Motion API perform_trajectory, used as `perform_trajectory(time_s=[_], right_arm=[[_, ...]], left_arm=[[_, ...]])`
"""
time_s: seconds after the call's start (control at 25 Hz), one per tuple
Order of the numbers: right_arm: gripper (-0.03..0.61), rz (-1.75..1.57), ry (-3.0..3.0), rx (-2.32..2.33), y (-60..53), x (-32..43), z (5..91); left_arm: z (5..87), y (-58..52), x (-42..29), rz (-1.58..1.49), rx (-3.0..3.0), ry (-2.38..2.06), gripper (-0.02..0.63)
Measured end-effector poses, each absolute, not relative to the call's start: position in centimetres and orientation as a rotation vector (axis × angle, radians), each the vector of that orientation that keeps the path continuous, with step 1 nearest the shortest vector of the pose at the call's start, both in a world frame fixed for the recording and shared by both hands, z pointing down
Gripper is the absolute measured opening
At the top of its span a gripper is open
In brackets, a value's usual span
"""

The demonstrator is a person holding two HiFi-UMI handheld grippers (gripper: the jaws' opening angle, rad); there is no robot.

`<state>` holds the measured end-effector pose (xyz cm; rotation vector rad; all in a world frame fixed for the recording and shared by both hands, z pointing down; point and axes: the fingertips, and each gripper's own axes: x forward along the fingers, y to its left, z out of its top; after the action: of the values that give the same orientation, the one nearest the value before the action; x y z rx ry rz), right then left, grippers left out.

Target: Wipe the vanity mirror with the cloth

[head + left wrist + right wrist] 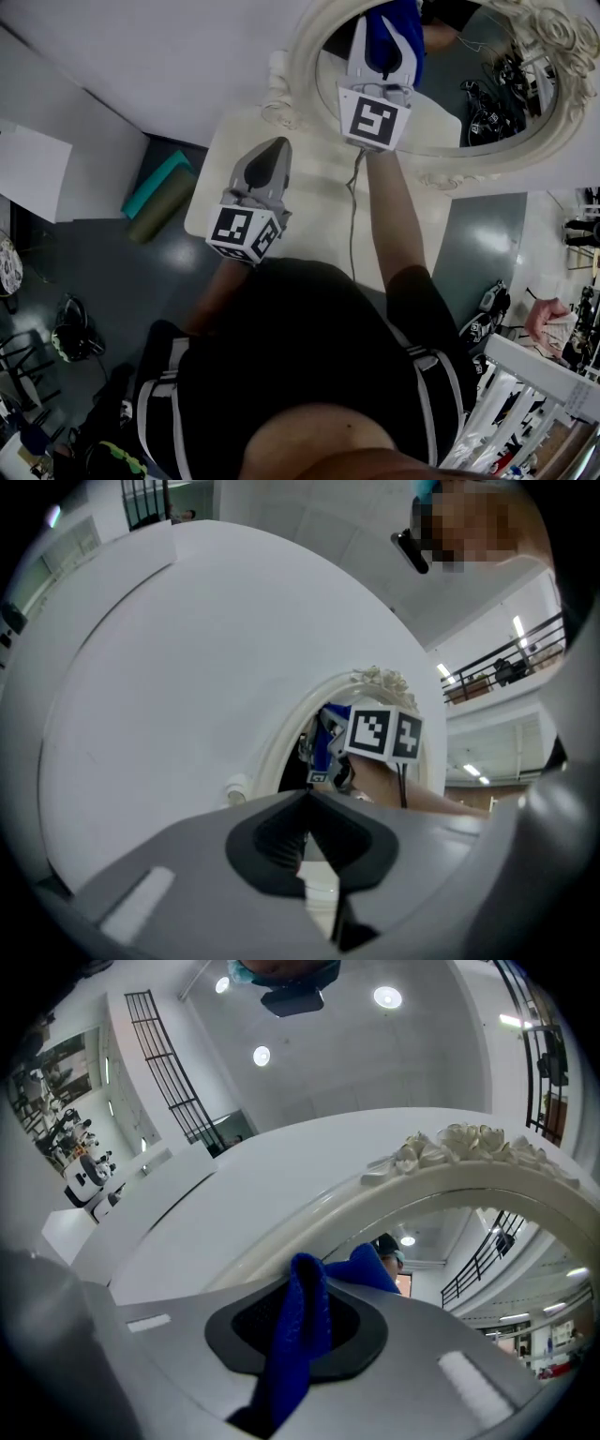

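Observation:
The oval vanity mirror in its ornate cream frame stands at the top right of the head view. My right gripper is raised against the glass, shut on a blue cloth. In the right gripper view the cloth hangs bunched between the jaws, under the arc of the frame. My left gripper hovers lower, over the white vanity top, shut with nothing in it. The left gripper view looks past its closed jaws to the cloth and the frame.
The white vanity table stands against a white wall. Teal and olive rolled mats lie on the dark floor to its left, beside a white cabinet. A cable runs down from the right gripper.

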<state>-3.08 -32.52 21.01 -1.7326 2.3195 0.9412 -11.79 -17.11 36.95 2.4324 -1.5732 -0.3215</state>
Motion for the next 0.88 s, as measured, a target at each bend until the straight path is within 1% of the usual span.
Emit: perform_trajectory(time_s=[0.56,0.76,0.88], right_arm=[[0.037,0.940,2.403,-1.695,-32.6,-5.1,23.8],[0.038,0.908,2.341,-1.603,-30.9,-4.0,23.0],[0.038,0.810,2.279,-1.552,-28.8,-2.5,21.7]], left_arm=[[36.4,-15.8,-11.7,-0.326,2.436,-1.591,0.011],[36.2,-15.2,-11.1,-0.319,2.441,-1.591,0.012],[36.1,-15.1,-10.8,-0.307,2.454,-1.577,0.011]])
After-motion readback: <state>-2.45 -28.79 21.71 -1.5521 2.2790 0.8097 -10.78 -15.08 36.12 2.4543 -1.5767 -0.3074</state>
